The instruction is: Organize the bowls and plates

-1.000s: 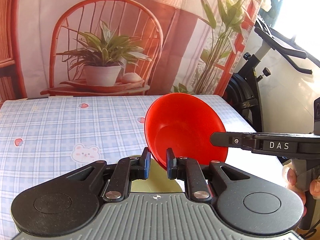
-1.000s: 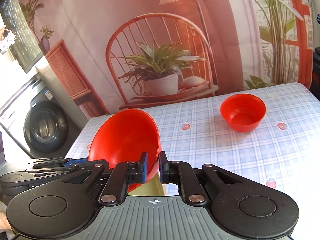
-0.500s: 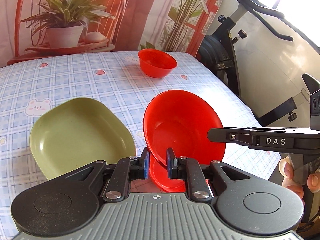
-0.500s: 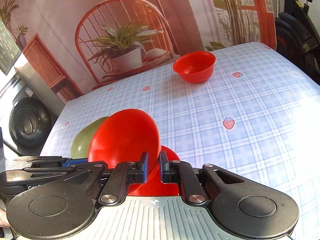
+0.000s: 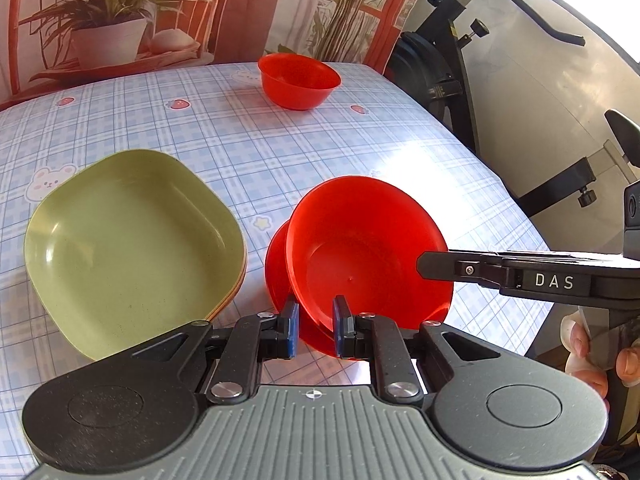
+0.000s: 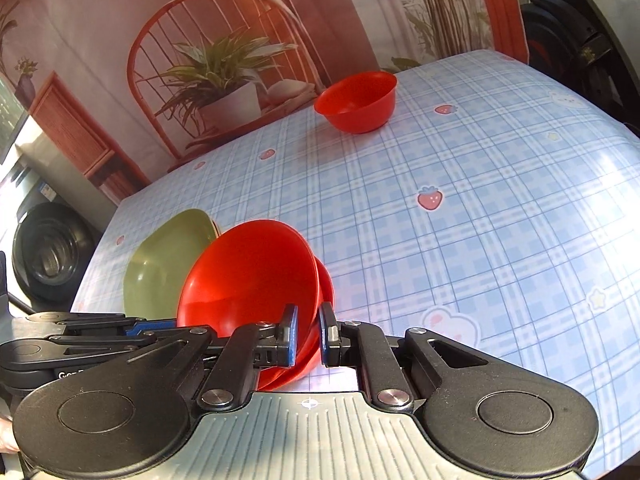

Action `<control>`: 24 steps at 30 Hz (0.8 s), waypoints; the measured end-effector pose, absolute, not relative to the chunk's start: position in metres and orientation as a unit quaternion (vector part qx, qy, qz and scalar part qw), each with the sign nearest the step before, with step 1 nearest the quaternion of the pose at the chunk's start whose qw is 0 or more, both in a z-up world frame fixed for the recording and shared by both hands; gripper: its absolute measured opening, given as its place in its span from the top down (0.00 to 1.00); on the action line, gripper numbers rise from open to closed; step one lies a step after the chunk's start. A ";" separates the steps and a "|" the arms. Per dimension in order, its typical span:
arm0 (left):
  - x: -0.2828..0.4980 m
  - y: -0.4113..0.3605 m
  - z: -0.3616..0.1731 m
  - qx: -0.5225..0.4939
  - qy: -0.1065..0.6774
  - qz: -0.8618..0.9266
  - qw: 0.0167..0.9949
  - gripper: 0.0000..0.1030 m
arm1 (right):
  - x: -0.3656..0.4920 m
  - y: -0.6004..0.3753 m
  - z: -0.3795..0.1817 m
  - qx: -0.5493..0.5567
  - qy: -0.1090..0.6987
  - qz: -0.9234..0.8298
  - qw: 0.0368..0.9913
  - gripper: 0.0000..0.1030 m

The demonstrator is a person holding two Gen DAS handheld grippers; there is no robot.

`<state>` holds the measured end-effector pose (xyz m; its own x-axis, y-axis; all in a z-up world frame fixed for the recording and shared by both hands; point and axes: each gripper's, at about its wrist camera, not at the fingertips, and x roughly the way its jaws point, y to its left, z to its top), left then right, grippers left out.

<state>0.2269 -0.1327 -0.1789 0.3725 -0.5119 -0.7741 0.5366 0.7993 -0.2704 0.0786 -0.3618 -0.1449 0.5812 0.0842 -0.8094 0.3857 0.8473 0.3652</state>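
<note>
Two grippers share one red plate (image 5: 360, 248) above a checked tablecloth (image 5: 320, 148), the plate tipped steeply on edge. In the left wrist view, the left gripper (image 5: 316, 328) pinches the plate's near rim at 6 o'clock, its blue-padded fingers (image 5: 291, 330) pressed to either face of the rim. The right gripper (image 6: 308, 334) pinches the rim as well, seen at 6 o'clock in its own view and reaching in from 3 o'clock in the left view.

The plate's open face points toward the left camera and somewhat upward; its back faces the right camera. Being round, it has no true long axis, but its disc stands closer to vertical than flat, leaning over a second red plate (image 5: 276, 268) lying under it on the cloth.

The job appears to be partly done. At 9 o'clock in the left view a green plate (image 5: 128, 248) sits on top of what looks like an orange-edged one, a stack already formed. The held plate seems about to be laid onto its red twin, though whether the two touch cannot be told. A red bowl (image 5: 298, 80) stands alone at 12 o'clock, well apart from both stacks, likely still to be dealt with.
</note>
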 end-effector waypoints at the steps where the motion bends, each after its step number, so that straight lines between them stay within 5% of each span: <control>1: 0.228 -0.133 -0.179 0.013 0.462 -0.316 0.828 0.83 | 0.078 -0.361 -0.146 0.260 0.450 -0.089 0.850 0.89; 17: 0.229 -0.136 -0.176 0.024 0.459 -0.311 0.832 0.82 | 0.078 -0.359 -0.151 0.250 0.446 -0.087 0.855 0.89; 19: 0.229 -0.136 -0.175 0.027 0.455 -0.307 0.835 0.80 | 0.077 -0.360 -0.151 0.247 0.447 -0.087 0.855 0.89; 21: 0.229 -0.136 -0.173 0.030 0.451 -0.304 0.839 0.66 | 0.077 -0.360 -0.152 0.249 0.448 -0.087 0.854 0.88; 24: 0.229 -0.134 -0.171 0.033 0.448 -0.301 0.842 0.63 | 0.077 -0.360 -0.152 0.247 0.448 -0.087 0.855 0.88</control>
<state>0.2293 -0.1341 -0.1713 0.4185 -0.4769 -0.7729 0.5356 0.8169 -0.2140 0.0775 -0.3597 -0.1519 0.5832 0.0719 -0.8091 0.3708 0.8627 0.3439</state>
